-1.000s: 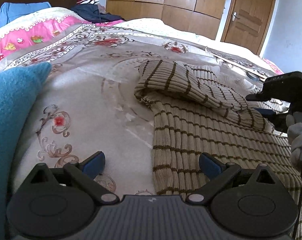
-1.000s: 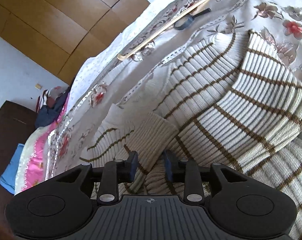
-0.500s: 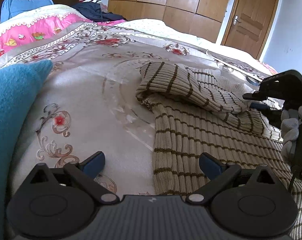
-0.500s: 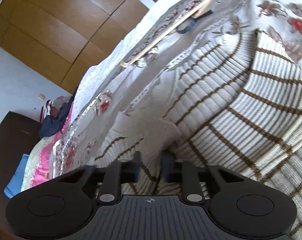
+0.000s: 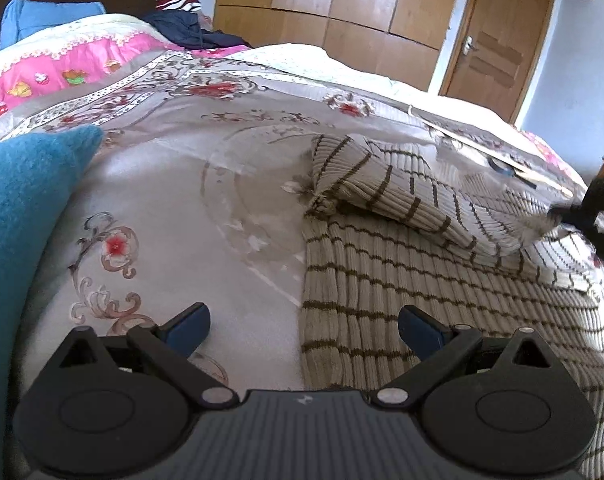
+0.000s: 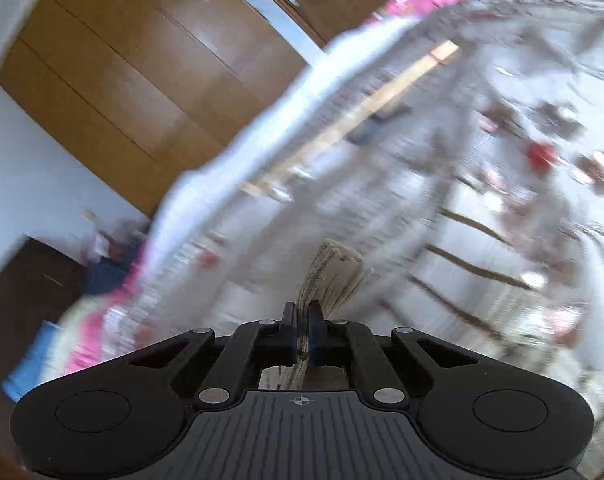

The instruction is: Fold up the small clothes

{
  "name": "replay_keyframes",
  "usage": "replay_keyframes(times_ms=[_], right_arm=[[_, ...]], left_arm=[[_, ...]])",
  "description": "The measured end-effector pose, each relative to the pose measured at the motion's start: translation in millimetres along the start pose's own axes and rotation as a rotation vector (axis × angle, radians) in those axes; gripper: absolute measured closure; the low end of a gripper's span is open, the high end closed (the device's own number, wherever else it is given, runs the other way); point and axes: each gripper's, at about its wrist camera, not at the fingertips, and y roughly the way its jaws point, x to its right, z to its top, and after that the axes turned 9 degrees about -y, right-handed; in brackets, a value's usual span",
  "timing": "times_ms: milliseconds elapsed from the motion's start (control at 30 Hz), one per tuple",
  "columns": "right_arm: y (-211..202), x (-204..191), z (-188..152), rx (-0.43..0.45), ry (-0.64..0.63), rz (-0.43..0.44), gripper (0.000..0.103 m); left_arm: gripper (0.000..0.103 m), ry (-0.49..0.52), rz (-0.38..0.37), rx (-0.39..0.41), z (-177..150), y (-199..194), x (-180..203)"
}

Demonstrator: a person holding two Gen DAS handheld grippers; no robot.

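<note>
A beige ribbed sweater with thin brown stripes (image 5: pixel 401 280) lies on the bed, its sleeve (image 5: pixel 385 184) folded across the body. My left gripper (image 5: pixel 303 326) is open and empty, low over the sweater's left edge. My right gripper (image 6: pixel 302 320) is shut on a bunched fold of the sweater's sleeve (image 6: pixel 333 272) and lifts it. It shows at the far right of the left wrist view (image 5: pixel 597 208), pulling the sleeve end. The right wrist view is motion-blurred.
A teal blanket (image 5: pixel 18 216) lies at the left. A pink quilt (image 5: pixel 62 68) and dark clothes (image 5: pixel 194 28) sit at the back. A wooden stick (image 6: pixel 353 124) lies on the bedspread (image 5: pixel 174 200) beyond the sweater. Wardrobe and door stand behind.
My right gripper closed on the sleeve and has pulled it up and to the right, stretching the sleeve. The left gripper stayed open and shifted slightly.
</note>
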Motion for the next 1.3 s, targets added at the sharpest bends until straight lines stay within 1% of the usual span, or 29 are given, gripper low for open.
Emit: replay_keyframes(times_ms=[33,100,200,267,300,367,467,533,600,667,733,800,900,1000,1067,1133,1200,1300], right_arm=[[4.4,5.0,-3.3,-0.017,-0.005,-0.019,0.097],[9.9,9.2,-7.1,-0.042,-0.019,-0.032,0.097],[4.4,9.4,-5.3,-0.021,-0.031,-0.04,0.093],[-3.8,5.2,-1.4,0.008,-0.095,-0.084,0.092],[-6.7,2.7,-0.3,0.01,-0.128,-0.091,0.092],[-13.7,-0.9,-1.2,-0.007,-0.189,-0.094,0.092],[-27.1,-0.2,-7.9,-0.06,-0.255,-0.108,0.092],[-42.9,5.4,-15.3,-0.098,-0.279,-0.094,0.092],[-69.4,15.2,-25.0,-0.134,-0.313,-0.08,0.092],[-96.1,26.7,-37.1,-0.192,-0.339,-0.059,0.092],[-124.8,38.7,-49.8,-0.248,-0.365,-0.051,0.089],[-153.3,52.0,-63.0,-0.281,-0.393,-0.05,0.088],[-188.3,74.8,-78.0,-0.315,-0.378,-0.047,0.087],[-207.5,94.3,-91.7,-0.357,-0.321,-0.021,0.087],[-213.7,103.0,-100.8,-0.371,-0.301,0.002,0.087],[-215.5,107.5,-107.9,-0.369,-0.289,0.027,0.087],[-215.4,110.8,-111.4,-0.367,-0.265,0.046,0.087],[-216.2,115.4,-113.5,-0.376,-0.24,0.079,0.087]], left_arm=[[0.0,0.011,0.008,-0.005,-0.8,1.6,1.6],[0.0,0.035,0.023,-0.007,-2.8,3.8,4.9],[0.0,0.072,0.038,-0.012,-5.2,7.1,9.9],[0.0,0.09,0.046,-0.011,-6.3,8.1,12.0],[0.0,0.096,0.048,-0.01,-7.0,8.1,12.5],[0.0,0.111,0.053,-0.012,-8.4,8.3,13.7],[0.0,0.174,0.072,-0.024,-14.6,9.7,19.1],[0.0,0.185,0.076,-0.031,-16.2,7.1,20.3],[0.0,0.177,0.076,-0.051,-15.8,4.3,18.7],[0.0,0.152,0.076,-0.087,-14.4,-0.6,16.7],[0.0,0.142,0.066,-0.126,-15.6,-10.8,14.5],[0.0,0.146,0.053,-0.159,-20.0,-26.7,10.8],[0.0,0.138,0.021,-0.218,-29.7,-53.9,0.3],[0.0,0.145,0.025,-0.259,-42.6,-76.3,-7.2],[0.0,0.152,0.021,-0.274,-47.6,-89.2,-6.8],[0.0,0.148,-0.001,-0.305,-51.9,-97.9,-4.6],[0.001,0.171,0.006,-0.325,-57.7,-102.2,-0.3],[0.005,0.207,0.018,-0.333,-64.4,-109.4,6.2]])
